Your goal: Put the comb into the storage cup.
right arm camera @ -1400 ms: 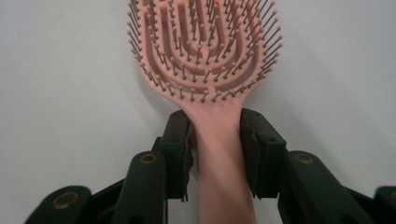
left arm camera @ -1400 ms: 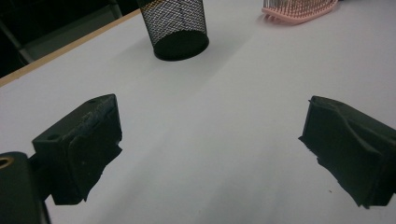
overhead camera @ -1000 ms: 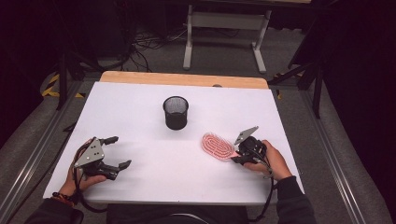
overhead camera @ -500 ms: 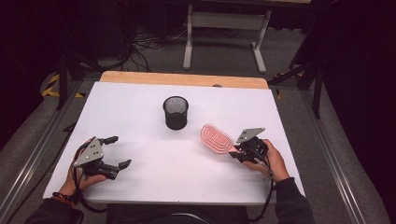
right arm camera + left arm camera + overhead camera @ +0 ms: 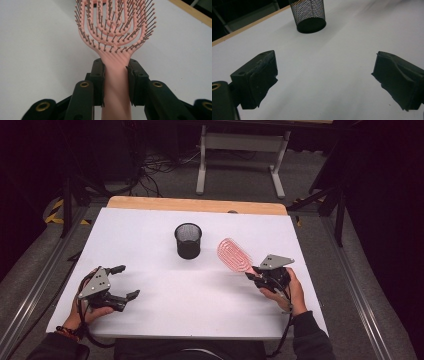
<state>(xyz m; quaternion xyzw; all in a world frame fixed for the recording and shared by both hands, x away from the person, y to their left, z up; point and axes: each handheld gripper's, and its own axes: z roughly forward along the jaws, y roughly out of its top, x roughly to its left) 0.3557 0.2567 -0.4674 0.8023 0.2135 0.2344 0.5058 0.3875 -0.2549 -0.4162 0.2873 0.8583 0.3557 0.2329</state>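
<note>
A pink hairbrush (image 5: 235, 255) with a vented, bristled head is lifted off the white table, head pointing up and left toward the cup. My right gripper (image 5: 256, 274) is shut on its handle; in the right gripper view both pads clamp the pink handle (image 5: 115, 82) and the bristled head (image 5: 115, 23) rises above them. A black mesh cup (image 5: 188, 240) stands upright near the table's middle, also seen far ahead in the left gripper view as the mesh cup (image 5: 309, 15). My left gripper (image 5: 125, 282) rests at the front left, jaws wide open with nothing between them.
The white table top (image 5: 150, 225) has a wooden strip (image 5: 195, 205) along its far edge. Beyond it stand a grey frame stand (image 5: 240, 150) and cables on the dark floor. Metal rails (image 5: 350, 285) run along both sides.
The right gripper has raised the hairbrush and tipped its head upward and toward the cup; earlier it lay nearly flat on the table. The left gripper has stayed put.
</note>
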